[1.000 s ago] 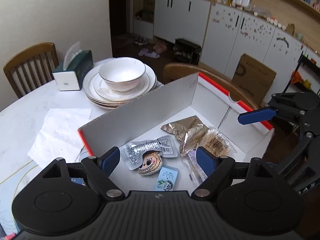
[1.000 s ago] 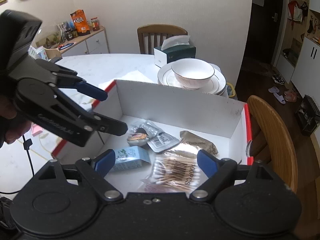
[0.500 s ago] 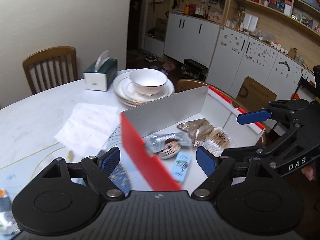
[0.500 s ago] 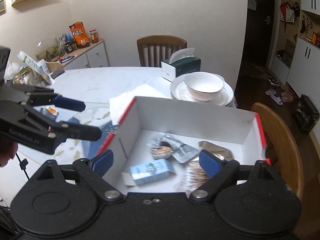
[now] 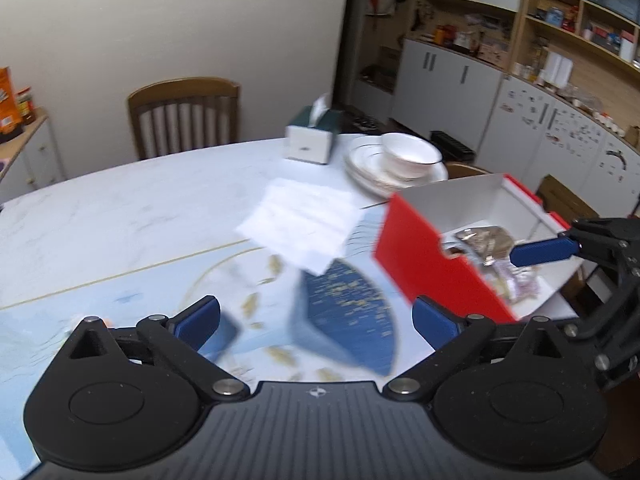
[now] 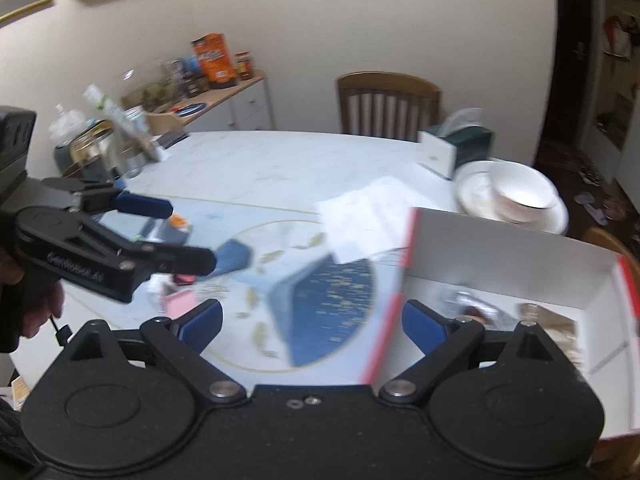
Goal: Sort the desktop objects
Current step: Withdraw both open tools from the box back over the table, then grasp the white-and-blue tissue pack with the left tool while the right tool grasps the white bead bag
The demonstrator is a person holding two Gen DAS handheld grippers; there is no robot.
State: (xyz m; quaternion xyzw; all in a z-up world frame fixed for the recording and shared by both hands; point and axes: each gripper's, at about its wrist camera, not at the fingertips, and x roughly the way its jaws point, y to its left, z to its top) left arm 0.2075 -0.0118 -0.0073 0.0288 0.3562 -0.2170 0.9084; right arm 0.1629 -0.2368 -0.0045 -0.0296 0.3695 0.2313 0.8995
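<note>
Hovering left tool (image 5: 316, 316) spread, red box (image 5: 436, 264) beside, right tool (image 6: 312, 322) spread

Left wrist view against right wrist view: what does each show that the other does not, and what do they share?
Only the left wrist view shows the white cabinets, the wall shelving and the right gripper, jaws open over the box.

Only the right wrist view shows the sideboard with its orange carton, the glass jars and the left gripper, jaws open over the table.

Both show the red and white box, the tissue box, the bowl on stacked plates, the white paper and the wooden chair.
</note>
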